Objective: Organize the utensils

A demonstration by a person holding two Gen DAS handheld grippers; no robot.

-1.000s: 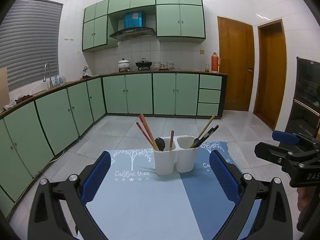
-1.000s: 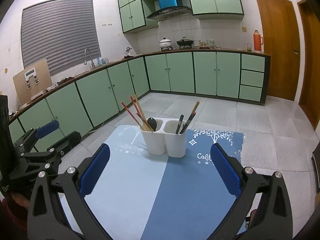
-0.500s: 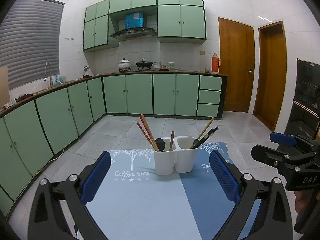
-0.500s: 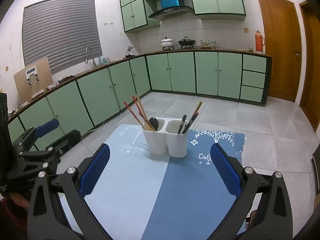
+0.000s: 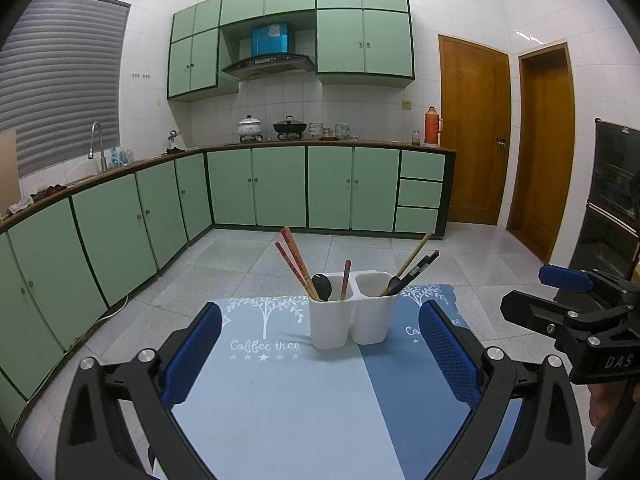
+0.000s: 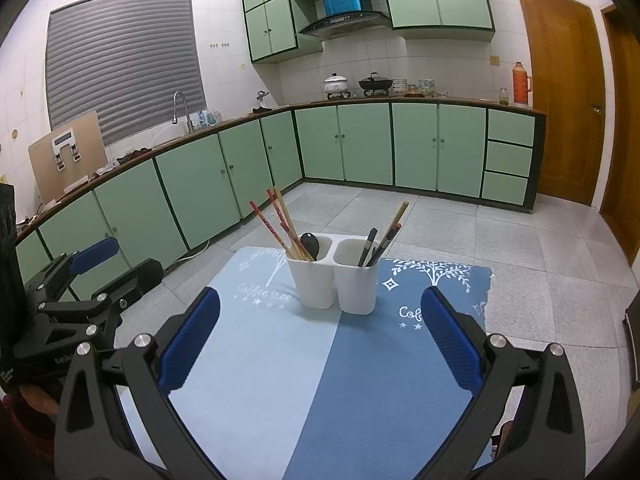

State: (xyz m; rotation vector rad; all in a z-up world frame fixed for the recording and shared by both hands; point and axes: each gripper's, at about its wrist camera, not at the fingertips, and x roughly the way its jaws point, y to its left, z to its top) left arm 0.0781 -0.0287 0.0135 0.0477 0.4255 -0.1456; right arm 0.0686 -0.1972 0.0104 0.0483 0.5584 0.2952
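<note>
Nearest, the left gripper (image 5: 320, 356) and right gripper (image 6: 320, 344) are held wide open and empty above the blue mat (image 5: 288, 400), beyond which the white two-compartment holder (image 5: 348, 312) is stood, chopsticks (image 5: 294, 260) and spoons leaning inside.
</note>
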